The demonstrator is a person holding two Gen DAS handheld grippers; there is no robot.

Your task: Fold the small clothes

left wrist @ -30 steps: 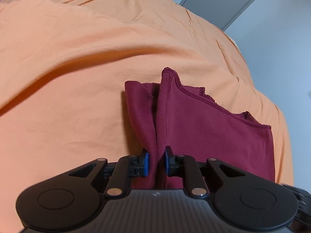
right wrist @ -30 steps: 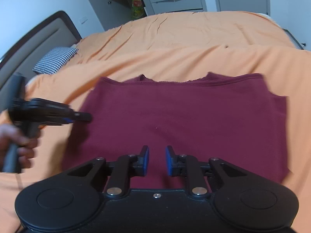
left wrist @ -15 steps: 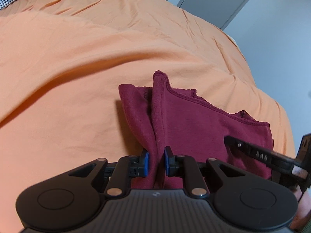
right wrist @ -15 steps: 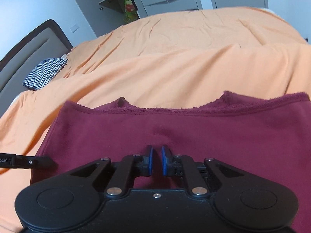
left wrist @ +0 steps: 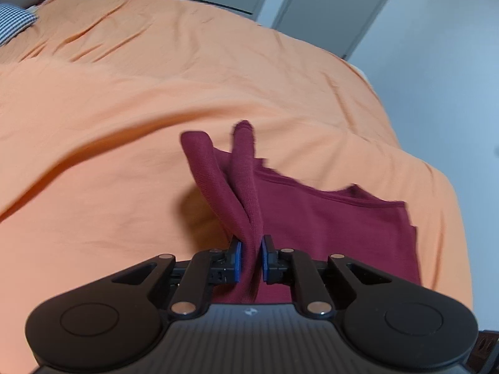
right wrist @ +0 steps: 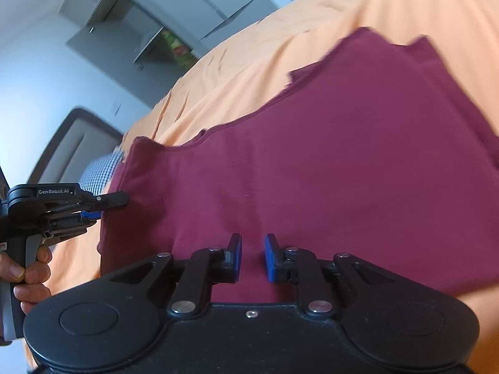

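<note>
Change: the left gripper [left wrist: 249,258] has lifted its pinched edge higher off the bed than a second ago, so the fold stands up in two ridges; the right gripper [right wrist: 253,257] has rolled, tilting its view.
Garment: the maroon garment [right wrist: 327,171] lies spread on the orange bedspread [left wrist: 124,124], its left edge raised.
Left gripper: nearly closed, its jaws just tightening, pads clamped on the bunched maroon edge.
Right gripper: jaws have just been opening, a narrow gap, hovering over flat cloth; nothing gripped between the pads.
Handling: light, limp knit; it likely sags and slides, so pinch hems or corners, not mid-panel.
</note>
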